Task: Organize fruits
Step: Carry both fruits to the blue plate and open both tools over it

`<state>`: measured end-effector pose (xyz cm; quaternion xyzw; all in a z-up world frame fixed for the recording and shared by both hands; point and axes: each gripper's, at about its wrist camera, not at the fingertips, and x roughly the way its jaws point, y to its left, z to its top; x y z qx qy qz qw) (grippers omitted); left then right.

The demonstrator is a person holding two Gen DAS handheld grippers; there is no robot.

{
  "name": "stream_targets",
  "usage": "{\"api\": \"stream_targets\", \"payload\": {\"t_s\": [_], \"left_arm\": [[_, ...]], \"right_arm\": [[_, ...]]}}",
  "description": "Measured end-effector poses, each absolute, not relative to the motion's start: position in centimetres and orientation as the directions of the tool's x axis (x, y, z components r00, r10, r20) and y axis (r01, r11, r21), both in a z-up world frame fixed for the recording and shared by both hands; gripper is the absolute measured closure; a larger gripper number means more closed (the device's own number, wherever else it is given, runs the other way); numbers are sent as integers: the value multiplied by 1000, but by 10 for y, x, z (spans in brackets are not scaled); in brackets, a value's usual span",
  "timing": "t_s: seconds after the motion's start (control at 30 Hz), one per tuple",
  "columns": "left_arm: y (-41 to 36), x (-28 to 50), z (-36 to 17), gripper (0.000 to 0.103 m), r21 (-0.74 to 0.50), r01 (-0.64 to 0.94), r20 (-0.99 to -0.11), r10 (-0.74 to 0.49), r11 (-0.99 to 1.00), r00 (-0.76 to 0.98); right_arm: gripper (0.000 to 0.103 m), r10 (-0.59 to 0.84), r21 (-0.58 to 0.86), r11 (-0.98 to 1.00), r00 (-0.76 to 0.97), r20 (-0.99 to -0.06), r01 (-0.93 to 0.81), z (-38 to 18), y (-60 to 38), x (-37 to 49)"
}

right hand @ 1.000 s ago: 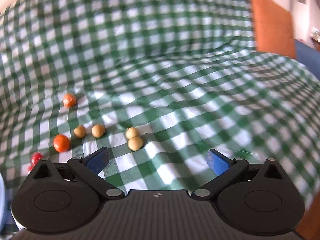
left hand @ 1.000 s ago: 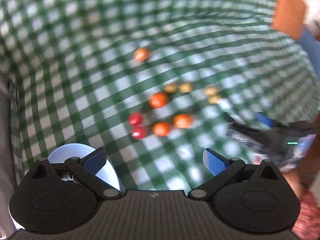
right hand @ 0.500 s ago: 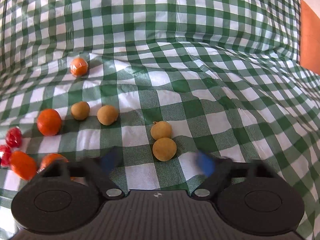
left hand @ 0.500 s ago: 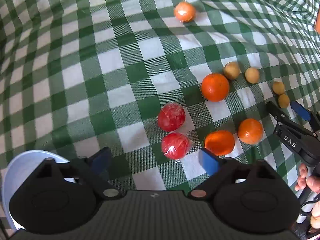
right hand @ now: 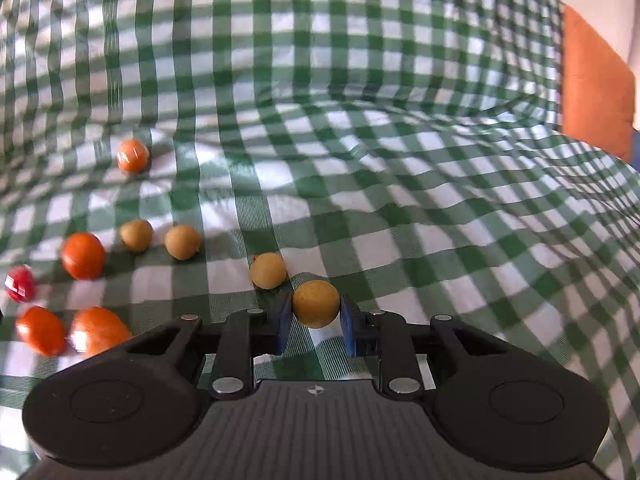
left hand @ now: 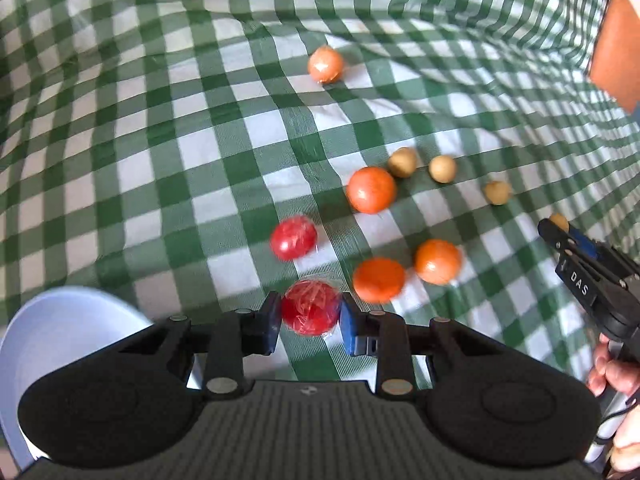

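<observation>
My left gripper (left hand: 308,316) is shut on a red plastic-wrapped fruit (left hand: 311,307) just above the green checked cloth. A second red fruit (left hand: 293,237) lies just beyond it. Several orange fruits (left hand: 370,189) and small tan fruits (left hand: 442,168) lie scattered to the right. My right gripper (right hand: 314,314) is shut on a tan fruit (right hand: 315,303); another tan fruit (right hand: 268,270) lies just left of it. The right gripper (left hand: 568,240) also shows at the right edge of the left wrist view.
A pale blue bowl (left hand: 52,328) sits at the lower left of the left wrist view. An orange cushion (right hand: 596,88) stands at the far right. The cloth (right hand: 360,80) is wrinkled and rises at the back.
Both grippers went from open to shut: the left closed on the nearer red fruit, the right on the nearer tan fruit. Both had dropped toward the cloth.
</observation>
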<state>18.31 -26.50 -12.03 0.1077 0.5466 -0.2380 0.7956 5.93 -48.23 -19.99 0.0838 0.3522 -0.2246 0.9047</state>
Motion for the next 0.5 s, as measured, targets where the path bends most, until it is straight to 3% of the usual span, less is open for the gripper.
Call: {"api": "stream_targets", "payload": {"t_s": [0.2, 0.5], "left_arm": [[-230, 133, -80, 69, -85, 461, -918, -249, 883, 308], [-138, 61, -29, 69, -41, 385, -903, -199, 922, 381]], "right_arm": [[76, -299, 72, 892, 702, -647, 447, -151, -447, 11], [76, -40, 178, 963, 761, -648, 202, -91, -343, -34]]}}
